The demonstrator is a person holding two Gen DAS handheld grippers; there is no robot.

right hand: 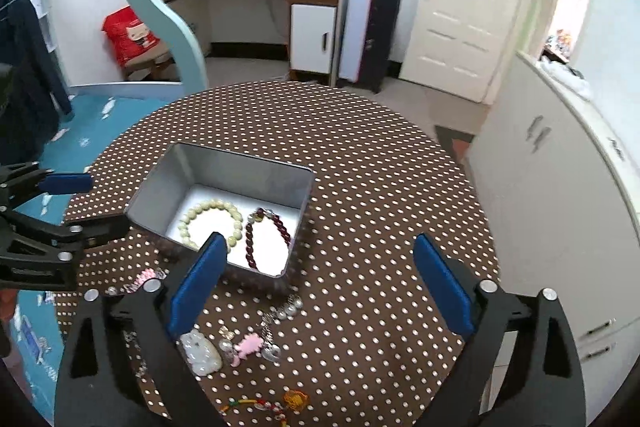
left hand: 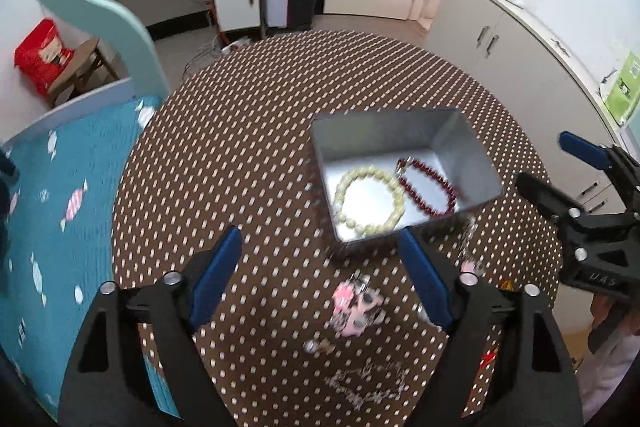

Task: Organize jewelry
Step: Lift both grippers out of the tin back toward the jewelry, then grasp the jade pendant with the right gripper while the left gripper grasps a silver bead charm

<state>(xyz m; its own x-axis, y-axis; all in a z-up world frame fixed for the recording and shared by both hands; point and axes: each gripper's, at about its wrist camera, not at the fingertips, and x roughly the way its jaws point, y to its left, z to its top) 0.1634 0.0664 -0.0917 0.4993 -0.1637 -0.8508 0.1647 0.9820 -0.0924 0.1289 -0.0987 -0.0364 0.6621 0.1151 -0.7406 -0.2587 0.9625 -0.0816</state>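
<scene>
Left gripper (left hand: 320, 267): jaws spread wide and empty, poised in the lower part of its frame above a pink charm (left hand: 357, 306) and a pale chain (left hand: 366, 381) lying loose on the dotted tablecloth (left hand: 248, 131), likely the next pick. Metal tin (right hand: 224, 183): centre-left of the right view, open-topped for loading, already holding a cream bead bracelet (right hand: 211, 221) and a dark red bead bracelet (right hand: 267, 241); its near rim stands just beyond the loose pieces. Right gripper (right hand: 320, 283): jaws likewise spread and empty, above unsorted trinkets including a white pendant (right hand: 200, 353), with bare cloth to the frame's right giving room.

Open right tongs (right hand: 320, 283) hover over tin (right hand: 160, 187) holding two bracelets (right hand: 211, 223).
</scene>
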